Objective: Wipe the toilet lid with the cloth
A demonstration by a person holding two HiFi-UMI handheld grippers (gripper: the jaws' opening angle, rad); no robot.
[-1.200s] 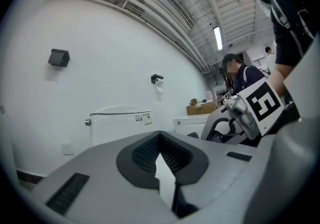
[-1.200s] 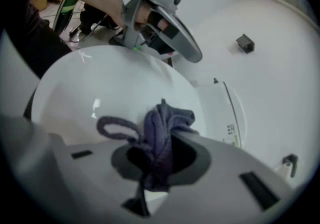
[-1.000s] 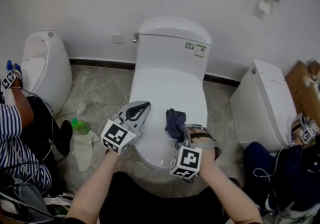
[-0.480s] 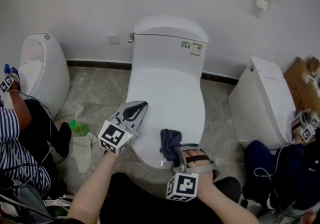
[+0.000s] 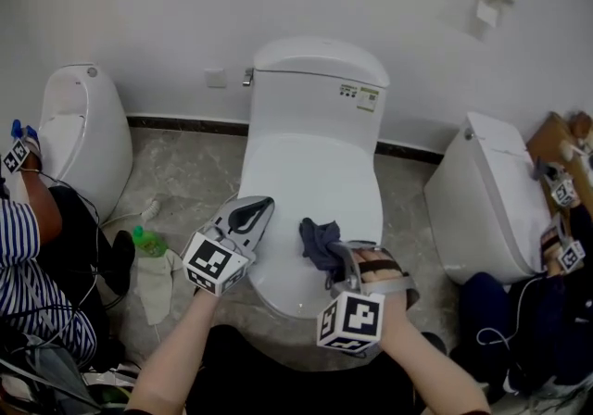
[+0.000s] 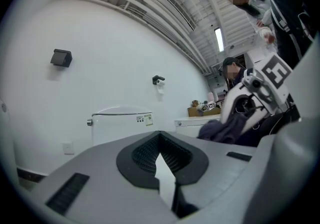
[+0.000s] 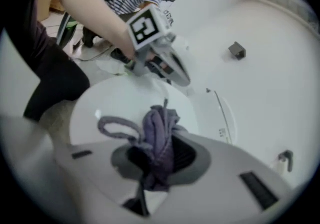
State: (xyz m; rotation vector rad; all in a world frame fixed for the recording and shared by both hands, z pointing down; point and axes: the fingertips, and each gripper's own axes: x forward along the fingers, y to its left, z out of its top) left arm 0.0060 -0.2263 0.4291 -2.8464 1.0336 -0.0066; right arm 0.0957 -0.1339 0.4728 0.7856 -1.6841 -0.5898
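Observation:
The white toilet lid [image 5: 310, 168] is down, below its cistern [image 5: 320, 89]. A dark blue-purple cloth [image 5: 318, 237] lies bunched on the lid's front right part, and my right gripper [image 5: 332, 252] is shut on it. In the right gripper view the cloth [image 7: 159, 135] hangs pinched between the jaws of the right gripper [image 7: 159, 154], over the lid [image 7: 125, 100]. My left gripper [image 5: 260, 209] rests at the lid's front left edge, shut with nothing in it; the left gripper [image 6: 160, 137] shows closed pads, with the cloth [image 6: 225, 130] off to the right.
A white urinal-like fixture [image 5: 83, 131] stands left and another white toilet [image 5: 491, 191] right. A green bottle [image 5: 145, 239] and pale rag [image 5: 157, 279] lie on the floor at left. A person in a striped shirt [image 5: 28, 265] sits far left. A cardboard box [image 5: 556, 158] is at the right edge.
My right gripper dragged the cloth down toward the lid's front edge, then back up a little. The left gripper has stayed at the lid's left edge.

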